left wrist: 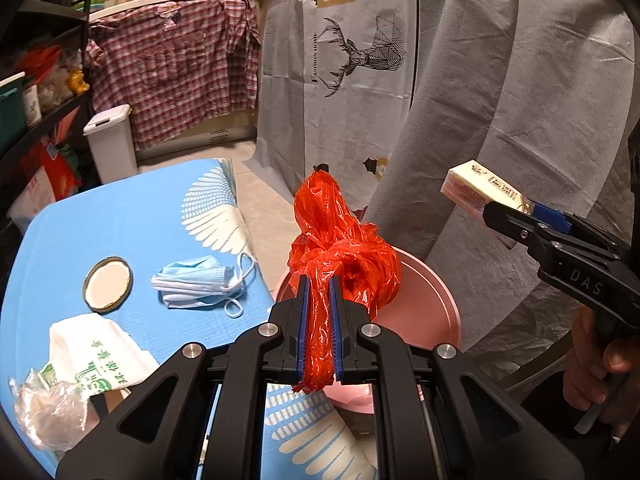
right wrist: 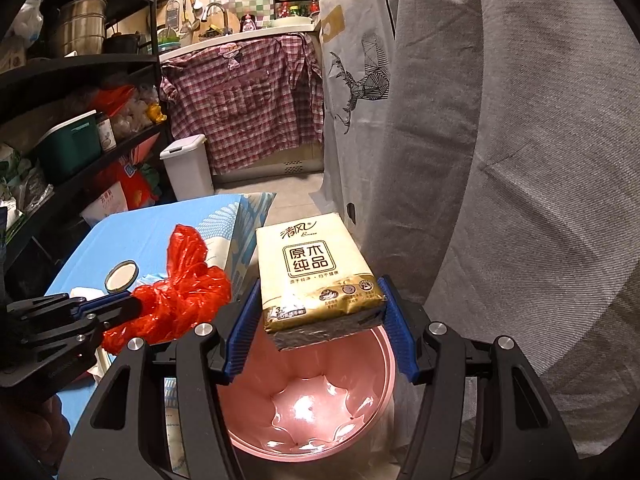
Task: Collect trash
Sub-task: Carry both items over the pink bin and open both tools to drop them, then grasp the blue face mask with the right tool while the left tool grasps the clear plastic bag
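Note:
My left gripper (left wrist: 319,280) is shut on a crumpled red plastic bag (left wrist: 344,252), held by the table's right edge, over the near rim of a pink bin (left wrist: 432,300). From the right wrist view the red bag (right wrist: 176,300) and the left gripper (right wrist: 134,306) appear at the left. My right gripper (right wrist: 320,312) is shut on a cream and gold tissue pack (right wrist: 316,268), directly above the open pink bin (right wrist: 312,404). The left wrist view shows that pack (left wrist: 480,194) at the right in the right gripper (left wrist: 490,214).
On the blue table (left wrist: 132,220) lie a blue face mask (left wrist: 200,284), a round jar lid (left wrist: 107,284), a white printed bag (left wrist: 96,356) and clear crumpled plastic (left wrist: 52,408). A white lidded bin (left wrist: 110,144) stands behind. Grey draped cloth (left wrist: 500,100) hangs at right. A hand (left wrist: 600,380) holds the right gripper.

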Tool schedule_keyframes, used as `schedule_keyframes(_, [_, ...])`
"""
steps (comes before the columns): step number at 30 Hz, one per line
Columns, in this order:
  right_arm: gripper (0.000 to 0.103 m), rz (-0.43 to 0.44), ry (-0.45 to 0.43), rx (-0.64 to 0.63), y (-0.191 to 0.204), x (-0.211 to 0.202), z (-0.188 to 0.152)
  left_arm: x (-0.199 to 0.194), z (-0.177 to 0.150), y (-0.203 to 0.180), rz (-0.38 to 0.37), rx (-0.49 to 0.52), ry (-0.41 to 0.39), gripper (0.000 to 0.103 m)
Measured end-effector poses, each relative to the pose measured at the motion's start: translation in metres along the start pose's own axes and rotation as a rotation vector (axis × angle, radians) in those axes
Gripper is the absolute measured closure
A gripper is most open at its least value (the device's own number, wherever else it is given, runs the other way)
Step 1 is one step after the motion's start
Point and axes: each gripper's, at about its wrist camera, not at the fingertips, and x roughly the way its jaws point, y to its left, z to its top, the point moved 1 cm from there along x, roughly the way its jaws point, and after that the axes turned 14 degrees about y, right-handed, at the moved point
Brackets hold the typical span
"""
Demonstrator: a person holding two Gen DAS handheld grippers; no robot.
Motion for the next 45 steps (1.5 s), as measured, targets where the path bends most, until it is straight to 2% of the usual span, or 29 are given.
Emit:
schedule_keyframes(7, [0.043,-0.003,0.022,-0.016,0.004,0.006,0.001,0.003,0.002,0.000,-0.014,0.010,0.000,0.090])
schedule_keyframes(9, [0.042,-0.017,0.029,-0.020,0.005,0.007,0.001,0.002,0.002,0.001,-0.019,0.009,-0.005,0.080])
schedule_keyframes(10, [0.040,-0.017,0.029,-0.019,0.004,0.008,0.002,0.000,0.002,0.003,-0.020,0.006,-0.010,0.080])
schedule_keyframes(24, [0.039,-0.022,0.008,-0.022,0.004,0.003,-0.002,-0.017,-0.002,0.021,-0.006,-0.027,-0.039,0.080])
schedule_keyframes(34, [0.040,-0.021,-0.018,-0.066,0.019,-0.005,-0.006,-0.046,-0.022,0.073,0.053,-0.106,-0.058,0.080])
schedule_keyframes(37, [0.042,-0.007,-0.039,-0.085,0.027,-0.010,-0.006,-0.057,-0.032,0.096,0.083,-0.145,-0.062,0.080])
schedule_keyframes(41, [0.053,0.025,-0.060,-0.112,0.042,-0.016,-0.006,-0.072,-0.046,0.125,0.117,-0.198,-0.067,0.080])
schedule_keyframes(45, [0.059,0.065,-0.069,-0.142,0.063,-0.017,-0.004,-0.084,-0.063,0.150,0.155,-0.242,-0.070,0.080])
